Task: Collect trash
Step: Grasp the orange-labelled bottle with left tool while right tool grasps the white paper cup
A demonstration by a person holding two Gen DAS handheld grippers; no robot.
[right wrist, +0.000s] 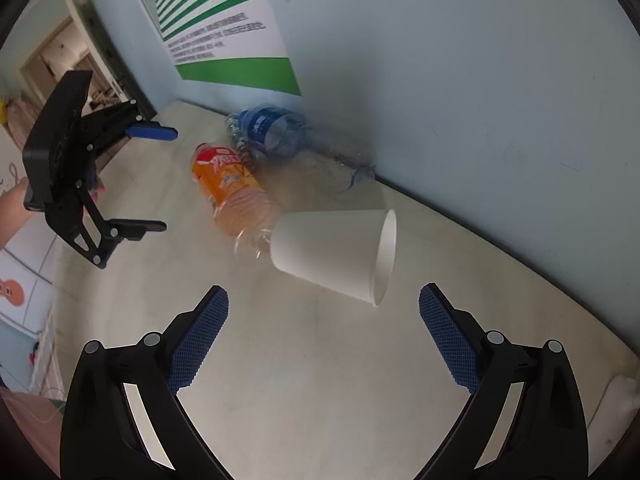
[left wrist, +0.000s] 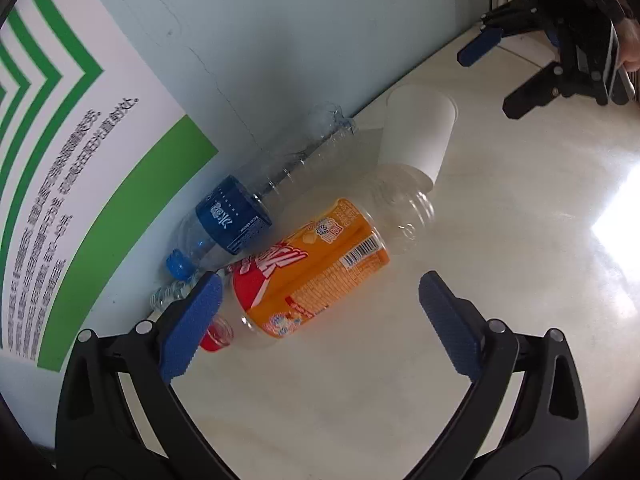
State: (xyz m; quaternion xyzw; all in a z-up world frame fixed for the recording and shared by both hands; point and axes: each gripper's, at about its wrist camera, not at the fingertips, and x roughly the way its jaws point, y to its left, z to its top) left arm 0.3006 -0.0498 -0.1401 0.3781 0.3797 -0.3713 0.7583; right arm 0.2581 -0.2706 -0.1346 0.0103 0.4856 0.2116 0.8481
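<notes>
Both your tools, left point(left wrist: 320, 316) and right point(right wrist: 324, 328), gape wide and empty: nothing's collected. Ahead on the pale counter point(right wrist: 320, 380) lie an orange-labelled plastic bottle point(left wrist: 316, 268), a blue-labelled clear bottle point(left wrist: 236, 216) and a white paper cup point(right wrist: 332, 252).

Pale floor, blue wall, green-and-white poster

A pale, glossy floor point(left wrist: 500, 280) meets a light blue wall point(left wrist: 280, 20) along a dark seam, with a bright glare patch on the floor at the right edge of the left wrist view. A poster point(left wrist: 80, 152) is fixed to the wall: white ground, nested green chevron stripes, a broad green band, and lines of small dark print (too small to read). In the right wrist view an open doorway point(right wrist: 56, 56) shows at far left, and an orange guitar-shaped picture point(right wrist: 12, 291) lies low at the left edge.
</notes>
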